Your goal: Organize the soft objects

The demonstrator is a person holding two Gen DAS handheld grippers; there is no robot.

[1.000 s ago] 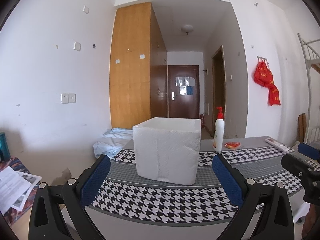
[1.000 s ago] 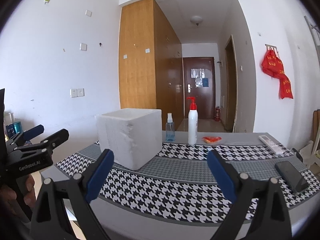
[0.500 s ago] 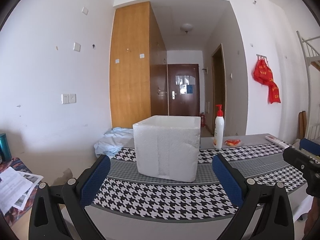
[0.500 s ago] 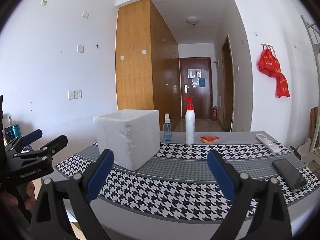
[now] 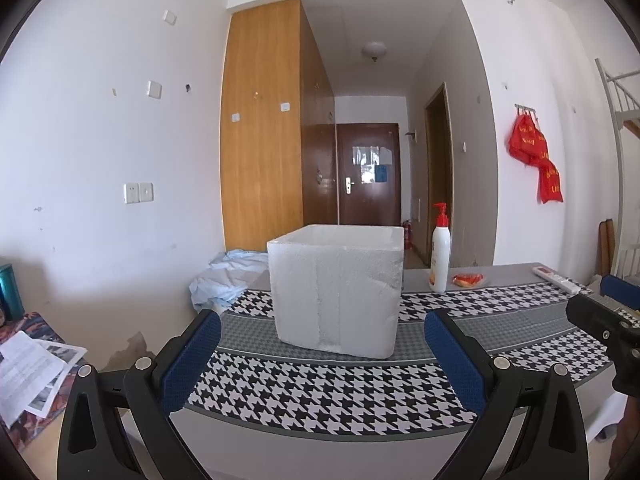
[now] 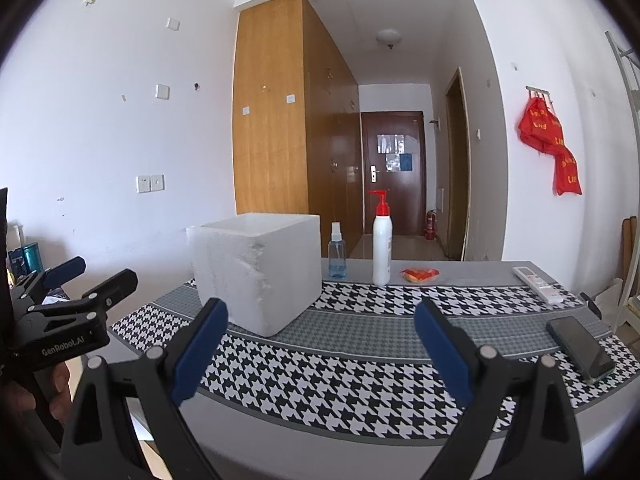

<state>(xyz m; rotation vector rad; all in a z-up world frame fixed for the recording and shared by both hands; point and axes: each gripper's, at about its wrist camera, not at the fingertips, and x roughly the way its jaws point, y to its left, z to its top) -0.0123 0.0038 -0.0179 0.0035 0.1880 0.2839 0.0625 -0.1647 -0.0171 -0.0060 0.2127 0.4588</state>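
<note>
A white foam box [image 5: 338,290] stands on the houndstooth tablecloth [image 5: 320,392]; it also shows in the right wrist view [image 6: 256,270]. A crumpled pale blue cloth [image 5: 224,276] lies at the table's far left corner behind the box. My left gripper [image 5: 322,360] is open and empty, held before the table's near edge facing the box. My right gripper [image 6: 320,350] is open and empty, to the right of the box. Each gripper shows at the edge of the other's view.
A white pump bottle [image 6: 381,246], a small blue spray bottle [image 6: 337,254], a red packet [image 6: 420,275], a white remote [image 6: 538,284] and a black phone [image 6: 580,344] lie on the table. Papers [image 5: 28,372] lie low at the left.
Both grippers have dropped slightly and tilted up, so the table and box sit lower in view. Jaws stay open and empty.
</note>
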